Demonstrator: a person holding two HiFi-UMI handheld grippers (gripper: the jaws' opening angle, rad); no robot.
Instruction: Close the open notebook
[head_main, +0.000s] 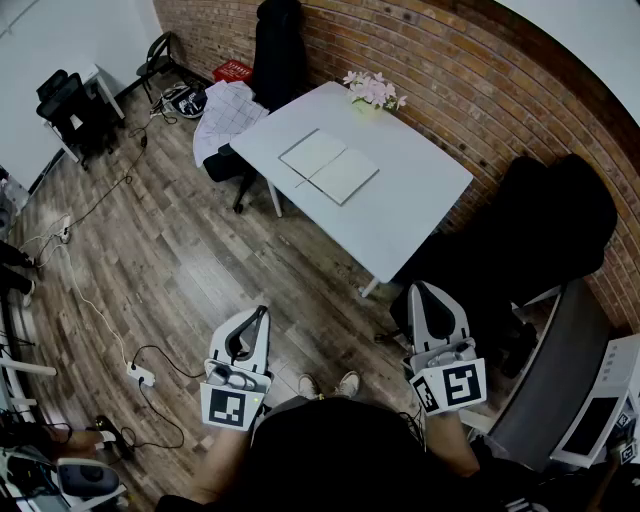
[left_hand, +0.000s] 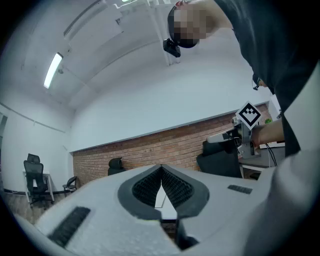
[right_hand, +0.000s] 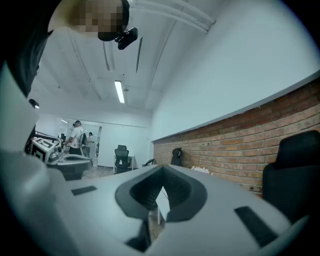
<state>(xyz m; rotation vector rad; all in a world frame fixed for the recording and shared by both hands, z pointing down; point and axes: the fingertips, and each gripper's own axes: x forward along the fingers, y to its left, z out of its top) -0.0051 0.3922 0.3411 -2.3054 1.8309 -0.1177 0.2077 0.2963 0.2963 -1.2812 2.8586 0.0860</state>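
The open white paper notebook (head_main: 328, 166) lies flat on the white rectangular table (head_main: 405, 225), well apart from both grippers. The left gripper (head_main: 261, 314) and the right gripper (head_main: 424, 292) have their jaws together, empty.

White notebook (head_main: 329, 166), open flat, pages blank, on white table (head_main: 420, 200)

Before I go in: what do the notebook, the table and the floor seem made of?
Notebook: paper, matte white pages lying open flat with a centre fold. Table: smooth white top, probably laminate or painted board; no grain shows. Floor: wood-look planks with brown grain and seams; real wood or vinyl, I cannot tell.
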